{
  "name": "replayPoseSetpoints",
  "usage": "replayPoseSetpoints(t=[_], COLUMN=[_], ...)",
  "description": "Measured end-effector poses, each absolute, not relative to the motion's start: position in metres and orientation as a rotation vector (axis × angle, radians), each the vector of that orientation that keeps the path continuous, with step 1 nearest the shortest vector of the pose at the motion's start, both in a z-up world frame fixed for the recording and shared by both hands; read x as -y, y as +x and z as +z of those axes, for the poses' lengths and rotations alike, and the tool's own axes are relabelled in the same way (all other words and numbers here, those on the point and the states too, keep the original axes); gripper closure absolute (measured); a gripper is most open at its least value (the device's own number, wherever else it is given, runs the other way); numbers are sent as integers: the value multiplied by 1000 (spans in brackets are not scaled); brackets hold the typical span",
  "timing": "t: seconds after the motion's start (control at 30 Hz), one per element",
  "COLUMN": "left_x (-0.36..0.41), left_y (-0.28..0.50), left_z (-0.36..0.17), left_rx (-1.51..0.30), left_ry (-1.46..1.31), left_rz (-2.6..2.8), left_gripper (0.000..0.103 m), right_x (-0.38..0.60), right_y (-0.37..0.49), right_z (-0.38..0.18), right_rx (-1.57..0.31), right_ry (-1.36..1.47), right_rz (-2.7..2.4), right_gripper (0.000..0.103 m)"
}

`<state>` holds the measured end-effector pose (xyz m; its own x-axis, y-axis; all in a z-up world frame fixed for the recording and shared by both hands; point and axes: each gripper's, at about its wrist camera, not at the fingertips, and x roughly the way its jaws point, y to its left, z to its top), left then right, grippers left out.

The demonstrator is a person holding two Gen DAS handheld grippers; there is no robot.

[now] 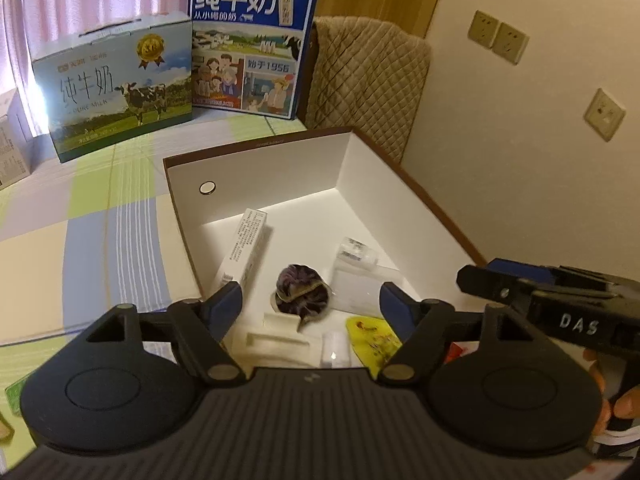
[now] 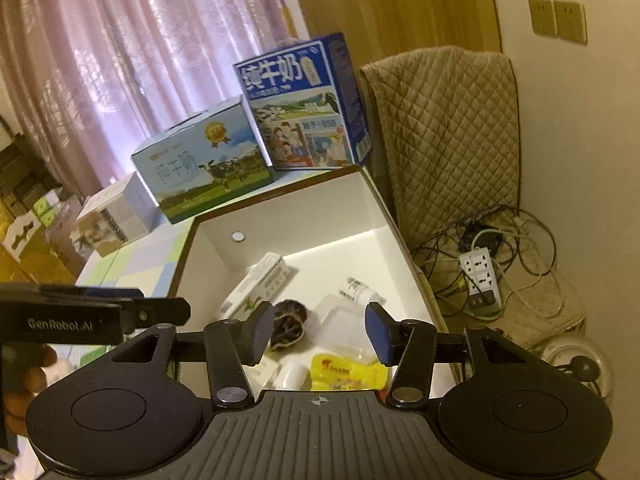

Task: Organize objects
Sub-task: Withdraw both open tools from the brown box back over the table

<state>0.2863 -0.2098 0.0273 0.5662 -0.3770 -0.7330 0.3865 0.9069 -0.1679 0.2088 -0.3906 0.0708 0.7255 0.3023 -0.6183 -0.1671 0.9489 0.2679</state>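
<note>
An open white box with a brown rim (image 1: 256, 146) (image 2: 280, 196) sits on the checked tablecloth. Inside lie a long white carton (image 1: 244, 248) (image 2: 256, 284), a dark purple pouch (image 1: 300, 288) (image 2: 289, 322), a clear plastic packet (image 1: 356, 284) (image 2: 340, 320), a small bottle (image 1: 357, 251) (image 2: 358, 290), a yellow sachet (image 1: 372, 334) (image 2: 348, 372), a white cylinder (image 1: 334, 346) (image 2: 292, 374) and a cream tray piece (image 1: 276, 342). My left gripper (image 1: 311, 300) is open and empty above the box. My right gripper (image 2: 318, 330) is open and empty above it too, and shows at the right of the left wrist view (image 1: 560, 304).
Two milk cartons stand behind the box: a green-and-blue one (image 1: 116, 84) (image 2: 204, 168) and a tall blue one (image 1: 248, 48) (image 2: 304, 108). A quilted chair back (image 1: 368, 80) (image 2: 448, 132) is at the right. A power strip with tangled cables (image 2: 480, 276) lies on the floor.
</note>
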Motion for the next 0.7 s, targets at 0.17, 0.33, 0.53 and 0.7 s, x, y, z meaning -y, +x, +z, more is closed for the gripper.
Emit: replayPoseSetpoints(t=[0.17,0.33,0.53,0.7], left_x=[202,183,149,117], left_y=[251,222,187,160], left_z=[43,53,61,66], left_rx=[-823,-812,-805,-783], left_ry=[27,-5,-30,-21], left_rz=[-450,-437,-374,-297], left_gripper=[28,26,25,24], right_x=[377,365,342,315], right_y=[175,147,115,96], right_z=[82,94,98,96], right_rx=[-695,-675,-674,-696], right_ry=[163,172,184,221], right_rz=[273,279,305,366], right_gripper=[52,48,46,45])
